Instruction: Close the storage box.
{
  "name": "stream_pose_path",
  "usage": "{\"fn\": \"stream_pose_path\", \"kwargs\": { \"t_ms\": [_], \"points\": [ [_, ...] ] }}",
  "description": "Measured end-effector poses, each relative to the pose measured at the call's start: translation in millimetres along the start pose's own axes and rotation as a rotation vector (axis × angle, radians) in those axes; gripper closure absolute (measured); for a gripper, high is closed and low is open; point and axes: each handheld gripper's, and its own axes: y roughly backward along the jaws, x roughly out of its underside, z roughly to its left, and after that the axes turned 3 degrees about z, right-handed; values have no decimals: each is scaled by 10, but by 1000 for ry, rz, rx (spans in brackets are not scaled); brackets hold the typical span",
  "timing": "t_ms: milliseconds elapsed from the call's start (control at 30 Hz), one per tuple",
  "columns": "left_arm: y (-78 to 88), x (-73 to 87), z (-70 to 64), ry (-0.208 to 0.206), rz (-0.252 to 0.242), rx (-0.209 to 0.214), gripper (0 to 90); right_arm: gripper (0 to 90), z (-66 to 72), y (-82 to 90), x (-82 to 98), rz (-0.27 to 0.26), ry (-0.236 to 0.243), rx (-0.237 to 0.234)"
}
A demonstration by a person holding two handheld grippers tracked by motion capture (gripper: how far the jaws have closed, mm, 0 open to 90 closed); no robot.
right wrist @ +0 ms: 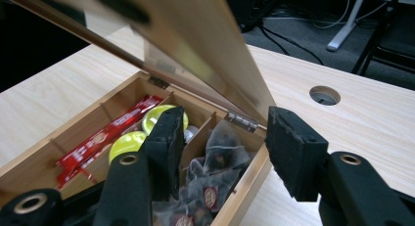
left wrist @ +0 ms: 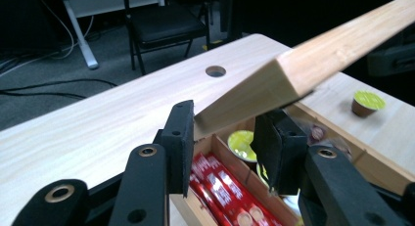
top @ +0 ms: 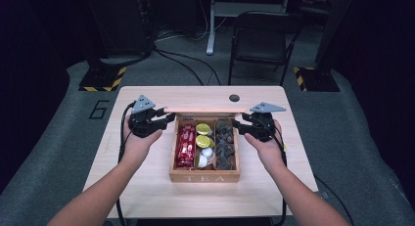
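Note:
A wooden tea box (top: pixel 204 177) stands mid-table with its hinged lid (top: pixel 205 109) raised and leaning over it. It holds red packets (top: pixel 186 145) at the left, yellow-topped capsules (top: pixel 203 135) in the middle and dark tea bags (top: pixel 225 145) at the right. My left gripper (top: pixel 169 117) is at the lid's left end. In the left gripper view the jaws (left wrist: pixel 225 133) close on the lid's corner (left wrist: pixel 274 84). My right gripper (top: pixel 237 123) is at the lid's right end. Its jaws (right wrist: pixel 222 133) stand wide open below the lid (right wrist: pixel 205 50), not touching it.
One yellow-topped capsule (left wrist: pixel 368 102) sits loose on the table (top: pixel 147 187) beyond the box's right side. A round hole (top: pixel 234 98) lies in the tabletop behind the box. A black chair (top: pixel 262 37) stands beyond the far edge.

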Motion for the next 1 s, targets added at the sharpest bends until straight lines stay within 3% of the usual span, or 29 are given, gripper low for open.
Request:
{"fn": "stream_pose_path", "kwargs": {
  "t_ms": [133, 400, 733, 1000],
  "points": [
    [36, 84, -43, -20, 21, 13, 595, 467, 64, 127, 61, -12, 32, -10],
    [65, 275, -81, 2, 20, 46, 583, 451, 225, 327, 183, -11, 137, -12],
    [78, 450, -134, 14, 31, 63, 583, 458, 286, 410, 270, -26, 132, -36],
    [91, 470, -149, 6, 24, 58, 585, 488, 327, 446, 268, -37, 142, -40]
  ]
}}
